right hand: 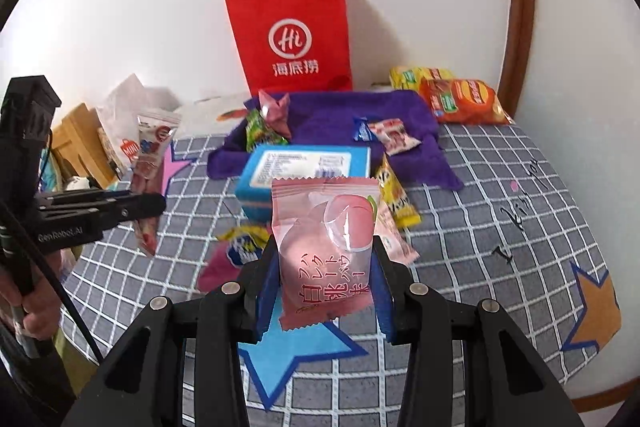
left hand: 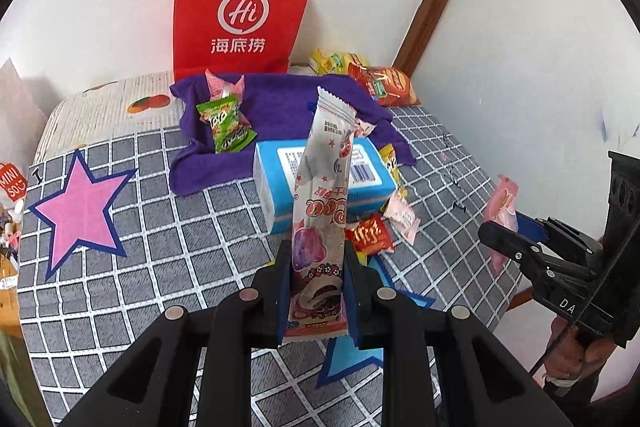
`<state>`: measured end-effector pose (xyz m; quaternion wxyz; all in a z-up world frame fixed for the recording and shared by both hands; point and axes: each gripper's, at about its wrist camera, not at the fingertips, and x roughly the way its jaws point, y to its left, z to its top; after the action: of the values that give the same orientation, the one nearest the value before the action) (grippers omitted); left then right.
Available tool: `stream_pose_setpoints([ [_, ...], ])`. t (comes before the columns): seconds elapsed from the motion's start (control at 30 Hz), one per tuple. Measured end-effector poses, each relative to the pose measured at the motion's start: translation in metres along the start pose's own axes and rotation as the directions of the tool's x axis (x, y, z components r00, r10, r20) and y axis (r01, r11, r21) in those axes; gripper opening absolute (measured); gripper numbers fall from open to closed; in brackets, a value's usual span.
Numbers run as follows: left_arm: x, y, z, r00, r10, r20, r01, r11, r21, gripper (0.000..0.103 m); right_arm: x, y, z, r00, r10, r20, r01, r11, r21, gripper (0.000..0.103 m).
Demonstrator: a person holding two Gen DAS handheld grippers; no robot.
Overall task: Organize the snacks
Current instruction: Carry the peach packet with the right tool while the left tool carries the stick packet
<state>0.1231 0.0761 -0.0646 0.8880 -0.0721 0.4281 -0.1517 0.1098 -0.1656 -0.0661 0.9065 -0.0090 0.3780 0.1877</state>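
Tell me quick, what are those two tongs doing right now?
Left tongs: closed on a long cake-roll packet.
Right tongs: closed on a pink peach snack packet.

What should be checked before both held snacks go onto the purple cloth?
1. Left gripper shut on long cake-roll packet: ok.
2. Right gripper shut on pink peach packet: ok.
3. Both packets lifted off the bedspread: ok.
4. Bare space on purple cloth: ok.
5. Blue box lies between grippers and cloth: not ok.
6. Grip firmness: cannot tell.
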Motion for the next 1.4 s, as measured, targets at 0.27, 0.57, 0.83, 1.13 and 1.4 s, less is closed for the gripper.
stream_pose_setpoints([
  [0.27, -0.001, -0.003, 0.024, 0.999, 0.015, 0.029, -0.016, 0.999, 0.033, 0.021, 0.009, -0.001, 0.019, 1.0, 0.003, -0.008, -0.003, 1.0, 0.007, 0.042],
  [0.57, 0.012, 0.001, 0.054, 0.999, 0.007, 0.047, -0.008, 1.0, 0.029, 0.021, 0.028, -0.009, 0.055, 1.0, 0.002, -0.003, -0.002, 0.999, 0.032, 0.042],
  [0.83, 0.028, 0.016, 0.079, 0.999, 0.022, 0.047, -0.022, 1.0, 0.004, 0.021, 0.049, -0.014, 0.087, 1.0, -0.005, 0.002, 0.005, 1.0, 0.024, 0.042],
  [1.13, 0.041, 0.033, 0.117, 0.997, 0.029, 0.075, -0.027, 0.999, -0.02, 0.021, 0.08, -0.019, 0.129, 1.0, -0.004, -0.008, 0.004, 1.0, 0.021, 0.042],
  [1.4, 0.06, 0.038, 0.147, 0.996, 0.016, 0.085, -0.013, 0.999, -0.03, 0.021, 0.099, -0.024, 0.16, 1.0, -0.017, 0.014, 0.016, 1.0, 0.01, 0.042],
])
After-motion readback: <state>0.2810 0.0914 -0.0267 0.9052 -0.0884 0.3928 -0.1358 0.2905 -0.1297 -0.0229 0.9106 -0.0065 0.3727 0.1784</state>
